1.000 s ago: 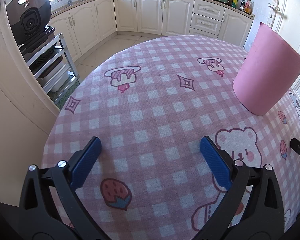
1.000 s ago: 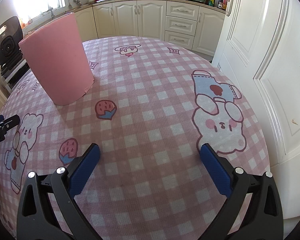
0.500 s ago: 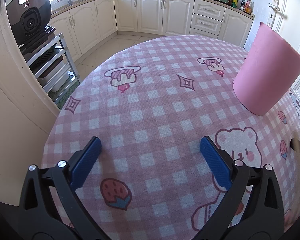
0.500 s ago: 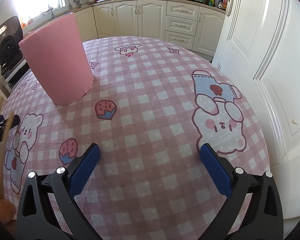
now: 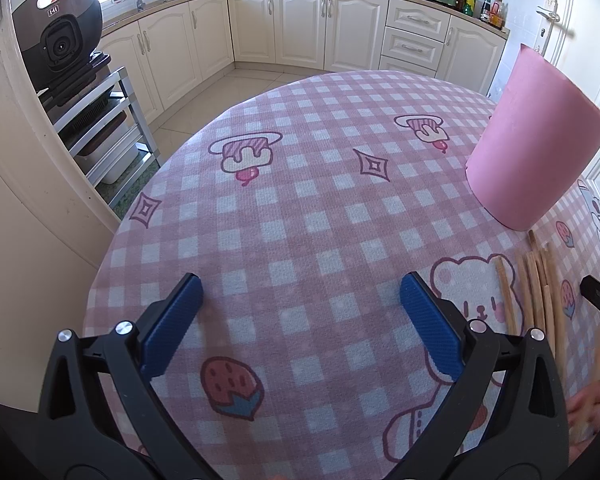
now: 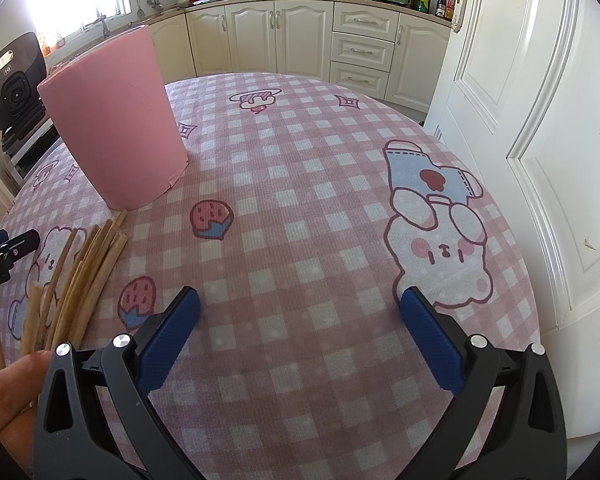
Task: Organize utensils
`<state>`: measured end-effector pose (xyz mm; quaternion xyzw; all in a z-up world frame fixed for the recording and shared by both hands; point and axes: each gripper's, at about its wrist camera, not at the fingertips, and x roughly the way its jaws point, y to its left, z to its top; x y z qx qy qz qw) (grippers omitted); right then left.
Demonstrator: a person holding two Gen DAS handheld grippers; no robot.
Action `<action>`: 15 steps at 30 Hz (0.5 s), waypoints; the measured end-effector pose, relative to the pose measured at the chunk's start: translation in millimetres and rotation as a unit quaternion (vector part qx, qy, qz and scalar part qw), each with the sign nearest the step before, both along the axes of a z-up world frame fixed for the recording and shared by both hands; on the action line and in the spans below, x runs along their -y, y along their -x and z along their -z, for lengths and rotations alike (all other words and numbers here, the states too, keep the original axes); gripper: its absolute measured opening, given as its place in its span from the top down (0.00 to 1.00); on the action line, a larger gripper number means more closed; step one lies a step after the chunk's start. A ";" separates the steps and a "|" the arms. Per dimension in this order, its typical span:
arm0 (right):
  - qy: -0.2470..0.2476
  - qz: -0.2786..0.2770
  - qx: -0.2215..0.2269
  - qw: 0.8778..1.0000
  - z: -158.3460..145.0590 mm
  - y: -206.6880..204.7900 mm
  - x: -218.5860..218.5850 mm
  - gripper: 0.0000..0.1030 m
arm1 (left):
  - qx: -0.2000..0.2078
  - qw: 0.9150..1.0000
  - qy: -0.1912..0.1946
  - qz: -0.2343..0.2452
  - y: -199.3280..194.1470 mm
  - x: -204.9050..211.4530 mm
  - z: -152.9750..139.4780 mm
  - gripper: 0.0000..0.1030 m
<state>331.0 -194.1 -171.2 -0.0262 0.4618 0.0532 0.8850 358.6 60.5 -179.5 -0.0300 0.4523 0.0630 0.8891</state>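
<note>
Several wooden chopsticks (image 6: 84,276) lie in a loose bundle on the pink checked tablecloth, just in front of a tall pink cylindrical holder (image 6: 114,120). A bare hand (image 6: 8,388) is at their near ends. In the left wrist view the chopsticks (image 5: 534,284) lie at the right, below the pink holder (image 5: 532,140). My left gripper (image 5: 300,320) is open and empty over the cloth, left of the chopsticks. My right gripper (image 6: 300,328) is open and empty, right of the chopsticks.
The round table's edge (image 5: 112,240) curves close on the left, with a metal rack (image 5: 104,128) and a black appliance (image 5: 60,32) beyond. A white door (image 6: 540,120) stands close to the table's right side. Kitchen cabinets (image 6: 300,36) line the back.
A hand has brought a bundle of chopsticks onto the table between the two grippers, in front of the pink holder. Both grippers have stayed still and open.
</note>
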 end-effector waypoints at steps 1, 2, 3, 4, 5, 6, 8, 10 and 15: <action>0.000 0.000 0.000 1.000 -0.1 -0.1 0.1 0.06 | 0.000 1.000 0.000 0.000 -0.4 0.1 0.0 0.06; 0.000 0.000 0.000 1.000 0.0 -0.2 0.0 0.06 | 0.000 1.000 0.000 0.000 -0.7 0.4 0.1 0.06; 0.000 0.000 0.000 1.000 0.0 0.0 -0.2 0.06 | 0.000 1.000 0.000 0.000 -0.3 -0.1 0.1 0.06; 0.000 0.000 0.000 1.000 0.0 -0.3 0.1 0.06 | 0.000 1.000 0.000 0.000 -0.5 -0.1 0.1 0.06; 0.000 0.000 0.000 1.000 0.0 -0.2 0.1 0.06 | 0.000 1.000 0.000 0.000 -0.6 0.3 0.1 0.06; 0.000 0.000 0.000 1.000 0.0 -0.2 -0.1 0.06 | 0.000 1.000 -0.001 0.000 -0.7 0.4 0.1 0.06; 0.000 0.000 0.000 1.000 0.0 -0.3 0.1 0.06 | 0.000 1.000 0.000 0.000 0.3 0.0 0.1 0.06; 0.000 0.000 0.000 1.000 0.0 -0.2 -0.1 0.06 | 0.000 1.000 0.000 0.000 -0.5 -0.2 0.2 0.06; 0.000 0.000 0.000 1.000 0.0 -0.3 -0.1 0.06 | 0.000 1.000 0.000 0.000 -0.2 -0.2 0.3 0.06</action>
